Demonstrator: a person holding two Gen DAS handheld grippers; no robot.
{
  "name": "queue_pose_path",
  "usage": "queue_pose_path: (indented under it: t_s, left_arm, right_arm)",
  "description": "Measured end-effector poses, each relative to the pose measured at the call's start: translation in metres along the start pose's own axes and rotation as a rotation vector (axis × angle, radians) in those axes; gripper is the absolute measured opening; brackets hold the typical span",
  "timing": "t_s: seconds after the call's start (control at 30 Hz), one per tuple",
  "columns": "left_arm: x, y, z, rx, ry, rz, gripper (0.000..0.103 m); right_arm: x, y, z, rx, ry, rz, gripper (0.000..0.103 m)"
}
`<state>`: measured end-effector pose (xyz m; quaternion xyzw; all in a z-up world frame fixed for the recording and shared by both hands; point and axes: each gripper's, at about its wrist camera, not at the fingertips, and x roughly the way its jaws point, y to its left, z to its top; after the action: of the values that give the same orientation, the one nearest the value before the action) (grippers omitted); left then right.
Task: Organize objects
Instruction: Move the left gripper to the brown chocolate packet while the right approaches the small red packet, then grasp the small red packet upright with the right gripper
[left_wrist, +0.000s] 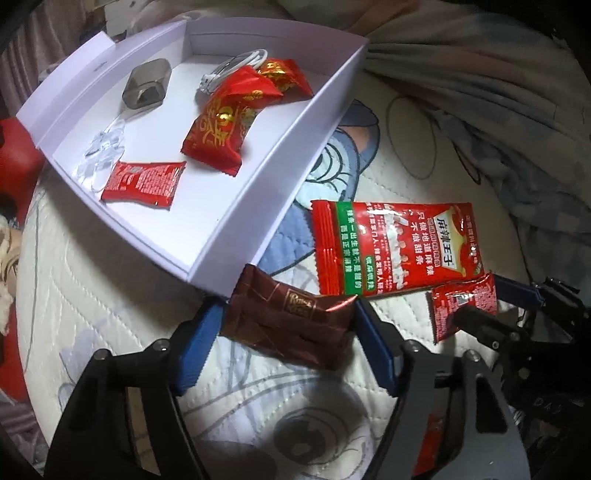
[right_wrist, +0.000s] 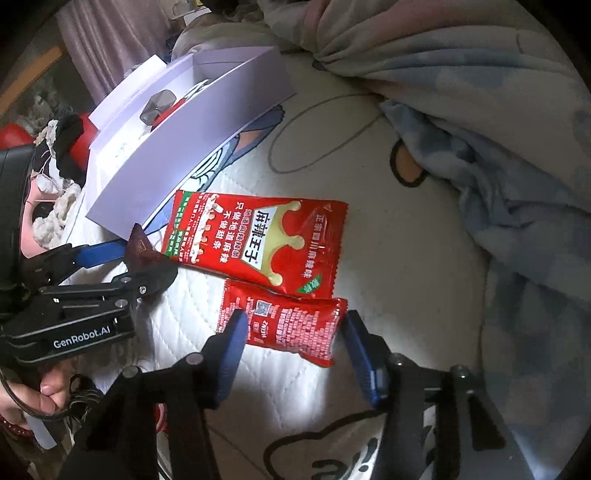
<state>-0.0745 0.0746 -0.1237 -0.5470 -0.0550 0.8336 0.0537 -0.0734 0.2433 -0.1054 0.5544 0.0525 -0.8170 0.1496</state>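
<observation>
Both tongs are down on the quilted bed cover, one packet each

Left gripper: blue pads at both ends of the dark brown chocolate packet, half-closed and pinching it – packet lies just in front of the white box, near its closest corner. Right gripper: jaws narrow, straddling the small red sachet, left pad on the wrapper edge, right pad at the far end; can't tell if that side has full contact

The big red snack bag lies flat between box and sachet, overlapping the sachet's top edge

Box already holds red candy packets, a flat red sachet, a grey case and a white cable

To do it well, I'd say: firm up both pinches before lifting – the wrappers are slick and crumple. Lift the sachet straight up so it doesn't drag the big bag. Clear the box wall, then drop into the bare floor patch at the near corner
</observation>
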Motion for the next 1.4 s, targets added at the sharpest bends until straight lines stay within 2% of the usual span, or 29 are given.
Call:
queue_pose_path:
  t_s: [0.2,0.47,0.67,0.8,0.93,1.17,1.27,1.4]
  left_arm:
    - [-0.005,-0.001,-0.004,0.019,0.024,-0.031,0.057]
    - [-0.011,0.001,-0.017,0.063,0.074,-0.051,0.057]
    - [-0.017,0.007,-0.029,0.091,0.113,-0.069,0.057]
    - [-0.020,0.012,-0.034,0.092,0.123,-0.087,0.060]
    - [-0.016,0.013,-0.036,0.108,0.138,-0.078,0.062]
    - [-0.013,0.008,-0.038,0.144,0.148,-0.063,0.068]
    - [-0.013,0.008,-0.041,0.156,0.143,-0.062,0.069]
    - [-0.013,0.011,-0.043,0.153,0.137,-0.068,0.070]
  right_arm:
    - [-0.003,0.001,-0.003,0.000,0.005,0.084,0.028]
    - [-0.004,0.023,-0.017,-0.066,0.042,0.233,0.025]
    - [-0.007,0.029,-0.021,-0.091,0.045,0.255,0.025]
    - [-0.008,0.030,-0.015,-0.122,0.025,0.198,0.032]
    - [-0.006,0.034,-0.011,-0.209,0.020,0.162,0.049]
    - [-0.004,0.042,-0.006,-0.333,-0.010,0.139,0.050]
    - [-0.004,0.041,-0.003,-0.361,-0.037,0.160,0.050]
    - [0.002,0.044,-0.002,-0.399,-0.026,0.176,0.050]
